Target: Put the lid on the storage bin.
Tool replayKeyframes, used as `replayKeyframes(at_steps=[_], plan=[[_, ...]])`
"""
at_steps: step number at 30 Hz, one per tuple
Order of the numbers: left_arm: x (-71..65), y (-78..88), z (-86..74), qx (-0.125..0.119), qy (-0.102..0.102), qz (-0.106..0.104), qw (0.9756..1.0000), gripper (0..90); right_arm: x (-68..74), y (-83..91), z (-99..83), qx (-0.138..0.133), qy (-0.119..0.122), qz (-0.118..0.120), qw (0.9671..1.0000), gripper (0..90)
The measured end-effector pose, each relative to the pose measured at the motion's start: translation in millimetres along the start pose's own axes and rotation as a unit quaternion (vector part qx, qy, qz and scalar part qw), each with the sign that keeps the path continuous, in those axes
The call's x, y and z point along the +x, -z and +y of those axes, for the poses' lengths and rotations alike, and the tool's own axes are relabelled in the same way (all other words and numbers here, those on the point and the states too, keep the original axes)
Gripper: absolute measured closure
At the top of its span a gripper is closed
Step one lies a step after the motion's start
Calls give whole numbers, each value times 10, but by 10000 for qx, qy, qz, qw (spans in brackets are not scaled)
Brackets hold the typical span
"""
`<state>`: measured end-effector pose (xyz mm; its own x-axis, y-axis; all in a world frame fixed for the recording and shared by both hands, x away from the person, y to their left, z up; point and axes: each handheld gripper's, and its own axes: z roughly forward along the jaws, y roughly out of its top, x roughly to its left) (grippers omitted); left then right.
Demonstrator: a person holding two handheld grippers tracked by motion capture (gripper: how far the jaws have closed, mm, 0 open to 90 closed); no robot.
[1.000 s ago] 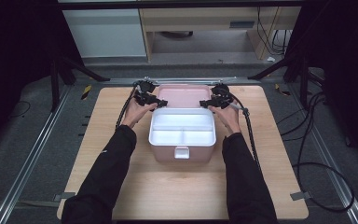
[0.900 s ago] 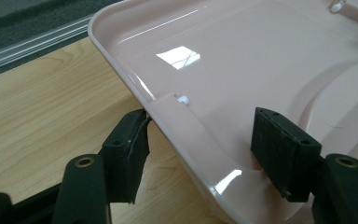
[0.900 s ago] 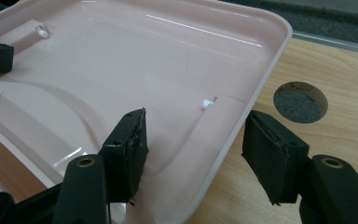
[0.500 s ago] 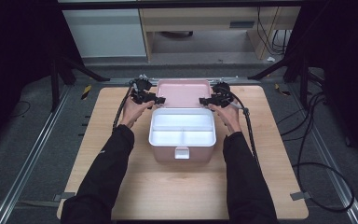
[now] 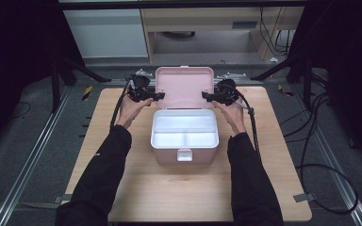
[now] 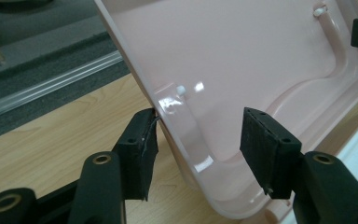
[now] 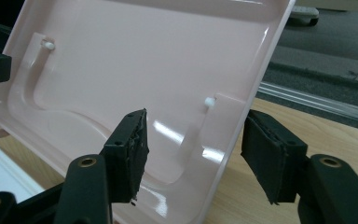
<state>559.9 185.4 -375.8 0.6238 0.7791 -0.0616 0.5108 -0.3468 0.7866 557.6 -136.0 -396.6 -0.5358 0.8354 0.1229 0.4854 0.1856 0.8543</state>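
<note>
A pink box [image 5: 184, 153] with a white divided tray [image 5: 184, 132] stands mid-table, its pink lid [image 5: 184, 87] hinged up at the back. My left gripper [image 5: 153, 96] straddles the lid's left edge. In the left gripper view the lid [image 6: 261, 56] runs between the jaws of that gripper [image 6: 200, 126]; the left pad [image 6: 140, 149] touches the rim, the other stands off. These jaws have just been closing around that edge. My right gripper [image 5: 209, 97] straddles the right edge; its jaws [image 7: 198, 126] stand either side of the lid [image 7: 135, 56] without pressing.
The box has a white latch [image 5: 185, 155] at its front. The wooden table [image 5: 122, 188] reaches well beyond the box on all sides. Metal rails [image 5: 37, 155] run along the table, and cables [image 5: 311, 155] lie on the floor at the right.
Both hands have risen a little, and the lid has swung up from leaning back to standing more upright. The left jaws have narrowed around the lid's edge.
</note>
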Motion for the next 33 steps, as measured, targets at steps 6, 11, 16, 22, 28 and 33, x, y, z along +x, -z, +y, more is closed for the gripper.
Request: replayKeyframes(at_steps=[6, 11, 16, 22, 28, 33], plan=[[-94, 144, 45, -70, -154, 77, 9998, 456, 73, 154, 66, -129, 120, -66, 9998, 414], [-183, 257, 61, -40, -329, 79, 9994, 456, 159, 328, 114, -167, 320, -122, 9993, 414], [-250, 378, 54, -96, -427, 100, 9990, 459, 235, 422, 129, -144, 467, -179, 9986, 411], [-296, 499, 84, -190, -459, 112, 9987, 462, 304, 524, 178, -261, 509, -205, 9982, 413], [-366, 605, 60, -212, -553, 123, 9982, 479, 381, 641, 183, -219, 696, -224, 9971, 413], [-454, 685, -7, -112, -737, 152, 9971, 494, 448, 776, 156, -209, 854, -249, 9958, 434]])
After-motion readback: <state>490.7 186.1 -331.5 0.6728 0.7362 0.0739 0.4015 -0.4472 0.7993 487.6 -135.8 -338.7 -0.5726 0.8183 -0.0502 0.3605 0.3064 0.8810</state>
